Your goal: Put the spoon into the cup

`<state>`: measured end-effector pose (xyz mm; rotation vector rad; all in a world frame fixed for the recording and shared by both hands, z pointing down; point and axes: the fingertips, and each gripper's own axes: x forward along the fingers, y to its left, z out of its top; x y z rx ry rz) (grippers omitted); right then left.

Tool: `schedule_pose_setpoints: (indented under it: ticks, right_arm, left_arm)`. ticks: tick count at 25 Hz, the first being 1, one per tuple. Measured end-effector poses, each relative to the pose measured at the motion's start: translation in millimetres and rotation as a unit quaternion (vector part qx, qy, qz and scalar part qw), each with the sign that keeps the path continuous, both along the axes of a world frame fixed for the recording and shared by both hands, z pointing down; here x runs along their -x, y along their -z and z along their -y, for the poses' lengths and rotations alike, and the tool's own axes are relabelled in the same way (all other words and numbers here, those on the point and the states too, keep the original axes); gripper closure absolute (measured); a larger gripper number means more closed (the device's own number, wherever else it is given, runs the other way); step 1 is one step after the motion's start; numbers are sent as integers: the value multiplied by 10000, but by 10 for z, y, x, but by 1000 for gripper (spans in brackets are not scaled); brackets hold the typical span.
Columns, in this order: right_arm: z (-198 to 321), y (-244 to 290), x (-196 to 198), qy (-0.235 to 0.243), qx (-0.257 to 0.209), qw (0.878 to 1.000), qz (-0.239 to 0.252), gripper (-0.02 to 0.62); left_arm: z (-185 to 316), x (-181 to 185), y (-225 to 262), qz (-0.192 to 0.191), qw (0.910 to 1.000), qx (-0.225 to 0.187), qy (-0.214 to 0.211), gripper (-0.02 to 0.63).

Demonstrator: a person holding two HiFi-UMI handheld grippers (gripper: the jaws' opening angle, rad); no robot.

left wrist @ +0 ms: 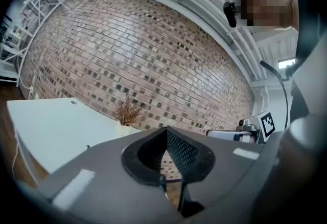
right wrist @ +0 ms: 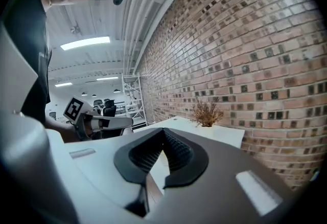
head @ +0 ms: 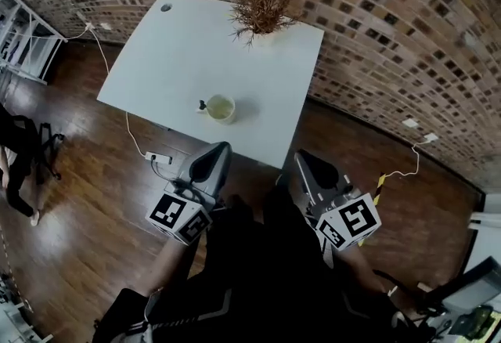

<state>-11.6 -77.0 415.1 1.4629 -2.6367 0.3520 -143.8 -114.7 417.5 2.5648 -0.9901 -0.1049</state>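
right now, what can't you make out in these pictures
- Dark speck beside the cup: head view, too small to tell spoon from handle.
- Cup's contents: head view, too small.
- Cup: neither gripper view shows it; the left claw and right claw fill the lower frame.

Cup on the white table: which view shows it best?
Head view: the cup is seen whole from above, near the front edge of the white table. The left and right gripper views show the table and the dried plant, but no cup can be made out in either.
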Motion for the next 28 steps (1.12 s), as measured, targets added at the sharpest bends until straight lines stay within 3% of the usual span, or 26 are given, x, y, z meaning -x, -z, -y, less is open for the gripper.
schedule_pose_setpoints:
  ticks: [6,10,18,23,28]
  right_arm:
    - [-258,52,-210,54,-130,9999,-99,589]
    - [-416,198,-436,254,-304,9989,-258,589]
    - [-498,260,-1113,284,-456,9985,66,589]
    - [-512,345,-1197,464,-586,9972,40,589]
    - [-580,439,-997,341,-621,9973,174,589]
  left_arm:
    - [-239,-252,164,-100,9997,-212,-51,601]
    - [-454,-532,320,-78,9997,-178,134,601]
    - [-603,-1145,461,302,9988,-267,291,601]
    - [-678,-1124,502,386,9957,-238,811,601]
    - [-817,-897,562,392,9953,-365,805,601]
